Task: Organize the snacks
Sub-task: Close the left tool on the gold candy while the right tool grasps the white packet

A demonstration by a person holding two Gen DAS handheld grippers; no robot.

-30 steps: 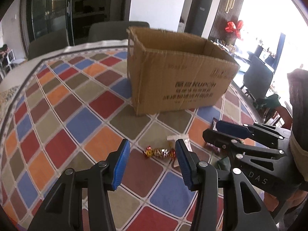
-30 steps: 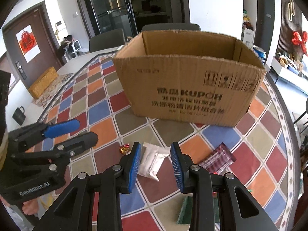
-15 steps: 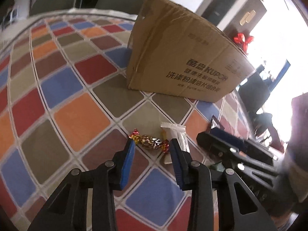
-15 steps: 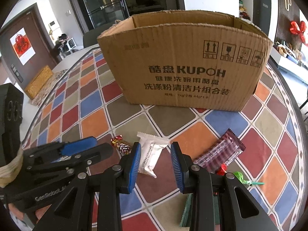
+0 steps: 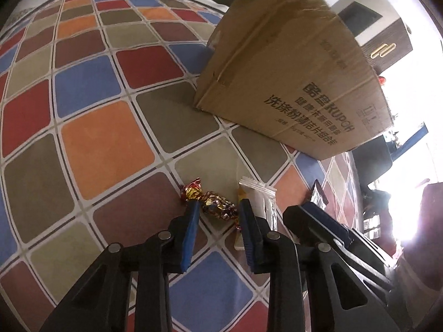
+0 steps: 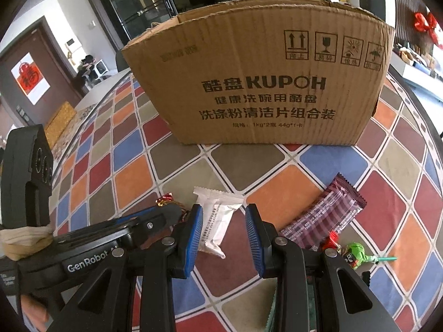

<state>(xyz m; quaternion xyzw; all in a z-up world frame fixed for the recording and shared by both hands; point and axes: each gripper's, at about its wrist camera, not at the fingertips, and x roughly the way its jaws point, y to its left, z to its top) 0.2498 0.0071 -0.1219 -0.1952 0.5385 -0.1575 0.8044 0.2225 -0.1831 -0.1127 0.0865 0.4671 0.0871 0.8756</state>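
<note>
Purple wrapper fully visible only from right wrist.

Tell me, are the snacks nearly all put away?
Not yet. Nothing visibly sits in the cardboard box. The left gripper has just been closing around the foil candy. The white packet, purple bar and green lollipop wait on the tablecloth.

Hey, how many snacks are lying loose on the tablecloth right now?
4, perhaps more hidden. Foil candy between the left gripper fingers; white packet before the right gripper; purple bar right of it; green lollipop beside the bar.
</note>
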